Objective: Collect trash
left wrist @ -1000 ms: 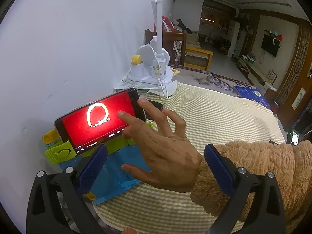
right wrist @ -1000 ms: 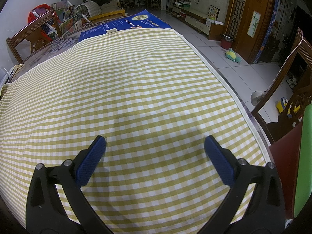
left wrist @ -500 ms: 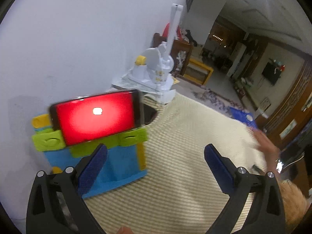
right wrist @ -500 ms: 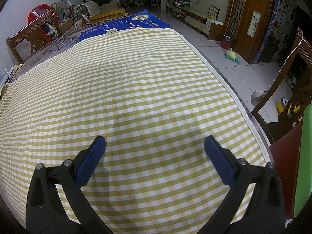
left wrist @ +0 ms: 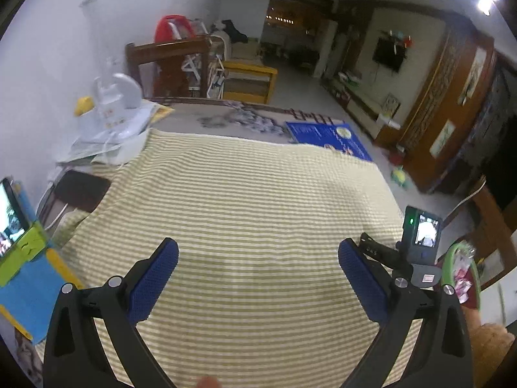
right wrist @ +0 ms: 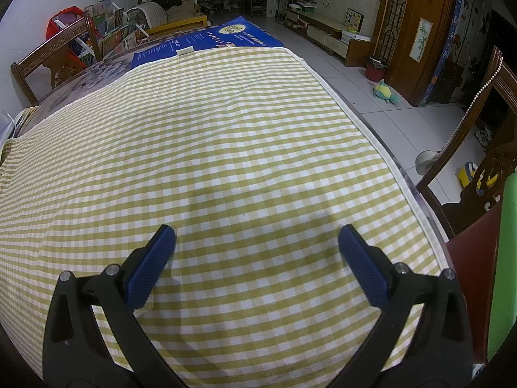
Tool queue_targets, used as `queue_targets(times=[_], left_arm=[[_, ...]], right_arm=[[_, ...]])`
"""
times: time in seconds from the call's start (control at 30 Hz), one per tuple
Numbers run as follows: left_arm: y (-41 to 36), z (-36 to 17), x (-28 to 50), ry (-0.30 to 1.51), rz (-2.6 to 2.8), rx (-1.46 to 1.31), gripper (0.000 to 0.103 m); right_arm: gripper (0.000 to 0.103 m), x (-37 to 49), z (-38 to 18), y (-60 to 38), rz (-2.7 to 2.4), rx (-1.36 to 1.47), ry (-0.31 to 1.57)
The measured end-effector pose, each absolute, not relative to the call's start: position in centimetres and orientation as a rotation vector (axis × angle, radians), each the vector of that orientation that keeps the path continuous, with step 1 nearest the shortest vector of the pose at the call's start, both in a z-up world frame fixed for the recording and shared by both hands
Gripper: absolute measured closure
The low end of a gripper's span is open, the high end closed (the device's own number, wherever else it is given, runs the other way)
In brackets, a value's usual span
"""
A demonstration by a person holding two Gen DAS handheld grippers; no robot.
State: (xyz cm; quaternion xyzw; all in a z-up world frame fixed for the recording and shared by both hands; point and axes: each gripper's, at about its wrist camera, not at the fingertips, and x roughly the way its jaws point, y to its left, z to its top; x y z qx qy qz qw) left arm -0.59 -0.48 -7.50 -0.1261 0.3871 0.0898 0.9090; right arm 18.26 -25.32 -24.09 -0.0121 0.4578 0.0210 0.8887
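Note:
My left gripper (left wrist: pixel 258 252) is open and empty above a table with a yellow-and-white checked cloth (left wrist: pixel 245 194). My right gripper (right wrist: pixel 257 239) is open and empty, low over the same cloth (right wrist: pixel 210 135). The right gripper's body and its small camera screen (left wrist: pixel 423 232) show at the right edge of the left wrist view. A green-rimmed bin (left wrist: pixel 460 271) with wrappers inside stands beside the table at the right; its green side also shows in the right wrist view (right wrist: pixel 504 258). No loose trash shows on the cloth.
A phone on a green and blue toy stand (left wrist: pixel 19 249) sits at the left edge by the wall. A white lamp on papers (left wrist: pixel 113 113) and a dark phone (left wrist: pixel 80 190) lie at the back left. A blue poster (right wrist: pixel 206 40) covers the far end. Wooden chairs (right wrist: pixel 478 168) stand around.
The left gripper has swung right, from facing the phone on its stand to facing across the table. The hand that touched the phone is gone. The right gripper has not moved.

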Motion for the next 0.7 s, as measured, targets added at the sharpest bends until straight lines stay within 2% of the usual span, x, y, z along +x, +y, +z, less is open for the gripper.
queue_targets(times=[0.23,0.7], left_arm=[[-1.4,-6.6,0.0,0.779,0.179,-0.167,0.008],[13.3,-1.5,-3.4,0.609,0.288,-0.204,0.008]], right_arm=[[0.003,18.2,-24.1,-25.3,0.043,-0.025,0.951],[0.003,18.3,-24.1,-25.4,0.043,-0.025,0.951]])
